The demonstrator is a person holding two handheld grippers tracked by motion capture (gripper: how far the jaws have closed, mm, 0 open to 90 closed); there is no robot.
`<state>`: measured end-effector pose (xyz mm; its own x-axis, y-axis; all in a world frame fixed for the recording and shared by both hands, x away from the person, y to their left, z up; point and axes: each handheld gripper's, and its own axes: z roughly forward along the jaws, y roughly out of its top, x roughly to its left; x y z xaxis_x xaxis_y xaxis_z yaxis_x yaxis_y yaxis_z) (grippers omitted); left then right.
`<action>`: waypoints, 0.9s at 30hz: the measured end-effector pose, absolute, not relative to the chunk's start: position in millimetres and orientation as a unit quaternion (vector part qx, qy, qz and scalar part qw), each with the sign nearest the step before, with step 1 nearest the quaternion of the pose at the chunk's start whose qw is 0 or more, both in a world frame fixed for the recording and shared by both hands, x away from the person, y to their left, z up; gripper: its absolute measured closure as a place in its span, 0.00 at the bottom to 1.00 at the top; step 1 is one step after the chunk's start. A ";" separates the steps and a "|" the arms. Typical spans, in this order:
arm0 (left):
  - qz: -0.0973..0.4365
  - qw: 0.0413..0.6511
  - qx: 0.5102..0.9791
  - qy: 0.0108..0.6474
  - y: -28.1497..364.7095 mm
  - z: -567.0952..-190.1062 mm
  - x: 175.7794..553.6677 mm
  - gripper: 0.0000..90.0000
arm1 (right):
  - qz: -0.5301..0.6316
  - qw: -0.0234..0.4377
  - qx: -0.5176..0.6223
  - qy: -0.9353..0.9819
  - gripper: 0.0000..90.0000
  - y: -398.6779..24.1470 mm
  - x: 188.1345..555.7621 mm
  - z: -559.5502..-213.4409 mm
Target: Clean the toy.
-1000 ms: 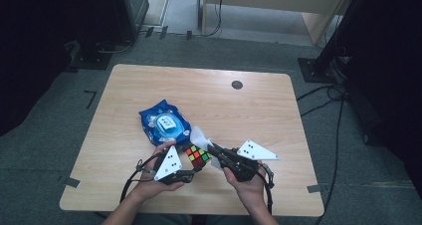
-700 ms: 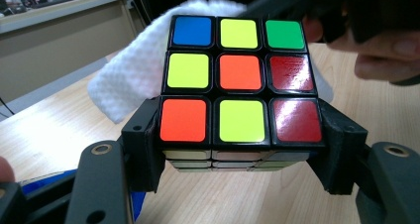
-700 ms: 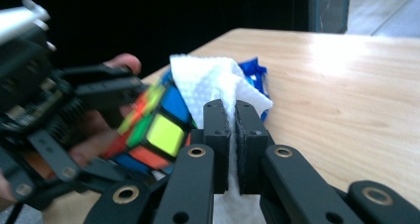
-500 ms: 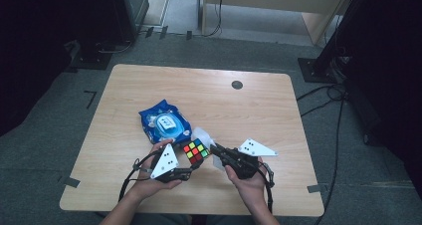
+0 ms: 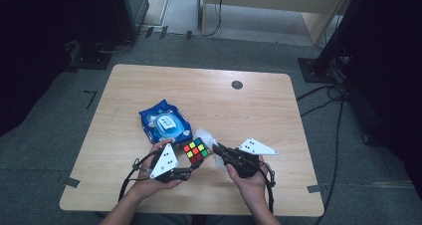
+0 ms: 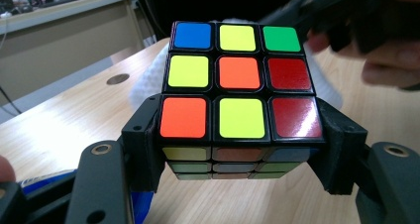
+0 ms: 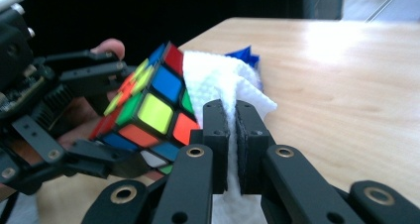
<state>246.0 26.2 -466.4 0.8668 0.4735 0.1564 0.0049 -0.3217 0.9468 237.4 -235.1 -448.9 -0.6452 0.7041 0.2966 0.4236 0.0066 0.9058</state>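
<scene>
Cube (image 5: 196,151) and white wipe (image 5: 208,138) meet above the near middle of the wooden table (image 5: 259,110), between the person's two hands. The left gripper (image 5: 191,166) clamps the puzzle cube by two opposite sides of its lowest layer, jaws spread to the cube's width; in the left gripper view the cube (image 6: 238,85) shows a face of blue, yellow, green, orange and red stickers. The right gripper (image 5: 218,148) has its jaws pinched nearly together on the wipe, and in the right gripper view the wipe (image 7: 218,80) lies against the cube (image 7: 148,102) on the side facing away from the left gripper. A blue packet (image 5: 164,123) lies flat on the table just beyond the cube.
</scene>
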 end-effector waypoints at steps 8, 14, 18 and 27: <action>0.236 0.517 0.809 0.148 13.4 -473.6 244.3 0.38 | 0.569 0.197 0.329 0.728 0.94 -206.8 216.8 -428.6; 0.242 0.511 0.812 0.147 10.8 -472.8 242.1 0.38 | 0.537 0.191 0.288 0.769 0.94 -180.0 206.5 -436.6; 0.243 0.510 0.812 0.148 11.5 -472.8 242.1 0.38 | 0.532 0.197 0.285 0.773 0.94 -179.3 207.7 -436.4; 0.241 0.511 0.811 0.149 13.3 -473.2 244.2 0.38 | 0.543 0.217 0.381 0.716 0.94 -221.4 228.1 -433.8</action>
